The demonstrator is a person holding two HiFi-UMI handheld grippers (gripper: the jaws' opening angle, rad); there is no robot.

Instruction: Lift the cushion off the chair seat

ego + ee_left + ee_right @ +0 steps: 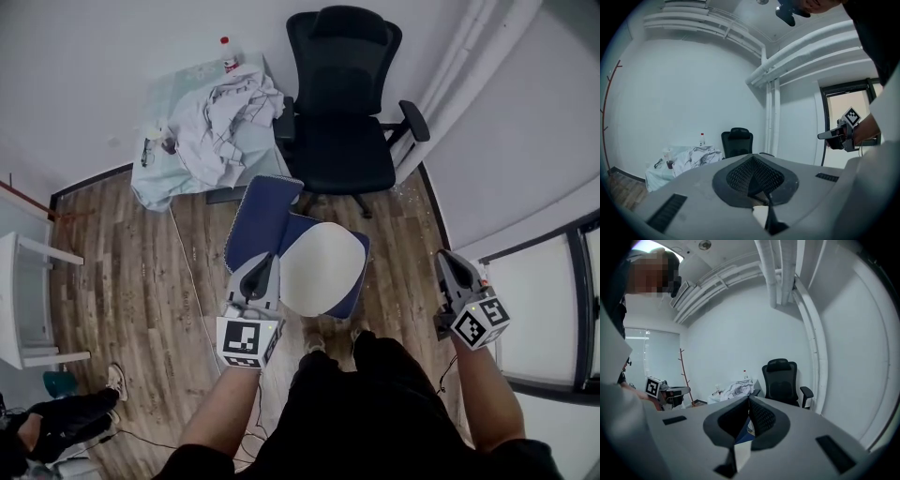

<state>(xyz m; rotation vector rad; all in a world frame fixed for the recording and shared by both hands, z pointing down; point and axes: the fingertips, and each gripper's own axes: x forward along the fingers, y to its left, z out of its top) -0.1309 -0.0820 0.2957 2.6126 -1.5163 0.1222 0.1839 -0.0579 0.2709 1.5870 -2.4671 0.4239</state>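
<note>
While the left gripper (270, 261) clamps the cushion (323, 267), the right gripper (443, 257) hangs shut, chair (347, 141) and table (150, 189) ahead.

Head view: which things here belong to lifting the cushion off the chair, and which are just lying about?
Job in hand:
cushion, gripped by the left gripper
chair, seat bare
right gripper, shut, apart from the cushion

Lying about:
table
heap of clothes
bottle
</note>
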